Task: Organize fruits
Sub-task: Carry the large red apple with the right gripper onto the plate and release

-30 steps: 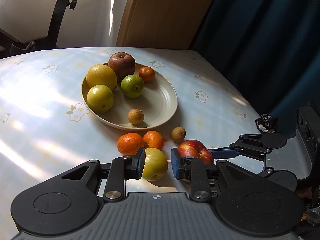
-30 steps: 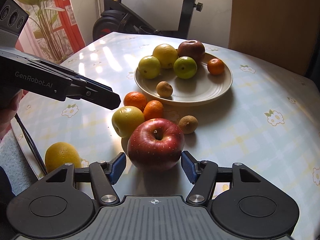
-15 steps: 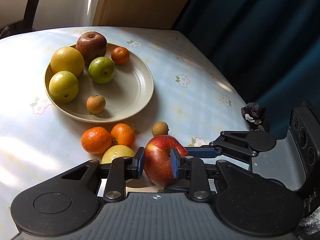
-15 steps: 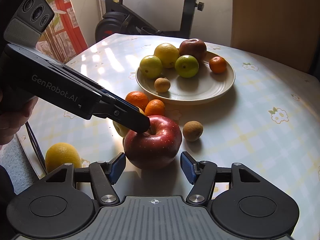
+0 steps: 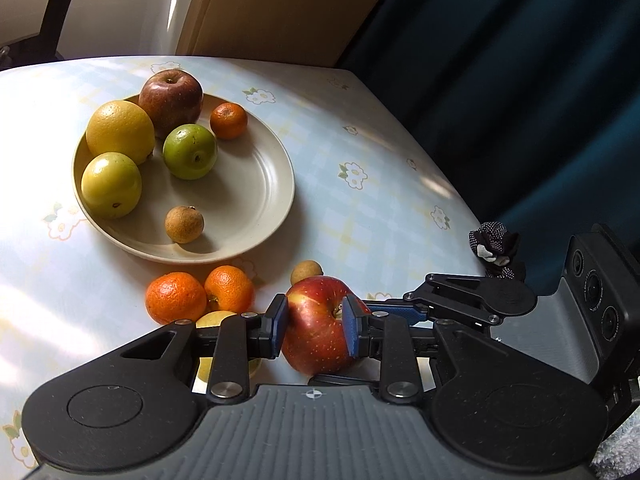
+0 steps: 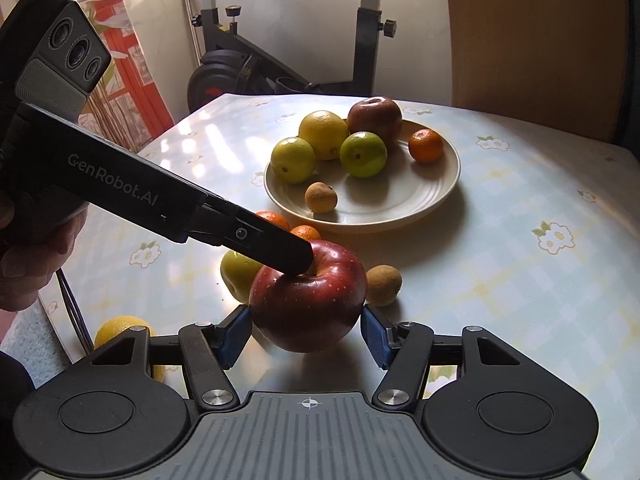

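A red apple (image 5: 318, 322) (image 6: 308, 300) sits on the table near its front edge. My left gripper (image 5: 315, 326) is shut on it, pads on both sides; its finger (image 6: 276, 246) reaches over the apple's top in the right wrist view. My right gripper (image 6: 306, 338) is open, its blue pads flanking the apple with small gaps. A beige plate (image 5: 264, 184) (image 6: 432, 196) holds several fruits. Two oranges (image 5: 200, 296), a yellow-green fruit (image 6: 236, 272) and a small brown fruit (image 6: 383, 285) lie loose beside the apple.
A yellow citrus (image 6: 116, 330) lies at the table's near left edge in the right wrist view. An exercise bike (image 6: 248, 64) stands behind the table. A dark curtain (image 5: 520, 80) hangs on the right. A small dark cloth item (image 5: 494, 242) sits at the table edge.
My left gripper moved from the yellow-green fruit to the red apple and closed on it. My right gripper stayed open around the apple. The apple appears slightly raised.
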`<action>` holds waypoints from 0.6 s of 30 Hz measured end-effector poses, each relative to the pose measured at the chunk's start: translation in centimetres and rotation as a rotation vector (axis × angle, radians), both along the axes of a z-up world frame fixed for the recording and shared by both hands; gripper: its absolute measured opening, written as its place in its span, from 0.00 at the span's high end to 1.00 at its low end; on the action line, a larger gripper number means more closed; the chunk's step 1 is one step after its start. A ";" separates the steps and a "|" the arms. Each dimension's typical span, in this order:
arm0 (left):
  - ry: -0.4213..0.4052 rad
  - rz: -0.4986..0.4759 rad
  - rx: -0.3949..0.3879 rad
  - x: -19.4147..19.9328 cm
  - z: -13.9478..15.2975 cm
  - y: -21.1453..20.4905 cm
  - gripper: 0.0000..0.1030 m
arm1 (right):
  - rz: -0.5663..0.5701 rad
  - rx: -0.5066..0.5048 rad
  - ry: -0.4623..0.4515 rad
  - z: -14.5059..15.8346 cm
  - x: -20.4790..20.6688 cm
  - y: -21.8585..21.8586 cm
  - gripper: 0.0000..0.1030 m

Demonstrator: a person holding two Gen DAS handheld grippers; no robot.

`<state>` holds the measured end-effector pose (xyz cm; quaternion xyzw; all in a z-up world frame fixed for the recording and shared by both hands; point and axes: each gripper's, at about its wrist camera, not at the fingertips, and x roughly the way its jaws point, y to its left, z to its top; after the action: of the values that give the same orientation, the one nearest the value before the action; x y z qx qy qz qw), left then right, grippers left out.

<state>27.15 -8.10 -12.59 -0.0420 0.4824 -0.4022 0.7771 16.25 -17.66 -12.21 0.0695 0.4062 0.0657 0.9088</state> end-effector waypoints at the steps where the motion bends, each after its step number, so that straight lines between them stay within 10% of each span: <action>1: -0.003 0.006 -0.010 0.2 0.3 0.1 0.71 | 0.001 -0.004 -0.008 0.3 0.3 -0.2 0.46; 18: -0.093 0.062 0.005 9.2 3.2 -3.1 0.71 | 0.049 -0.168 -0.065 1.3 10.0 -4.6 0.46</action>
<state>36.34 -11.23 -9.40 -0.0361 0.4454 -0.3782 0.8107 26.22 -22.24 -10.90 -0.0194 0.3821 0.0558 0.9222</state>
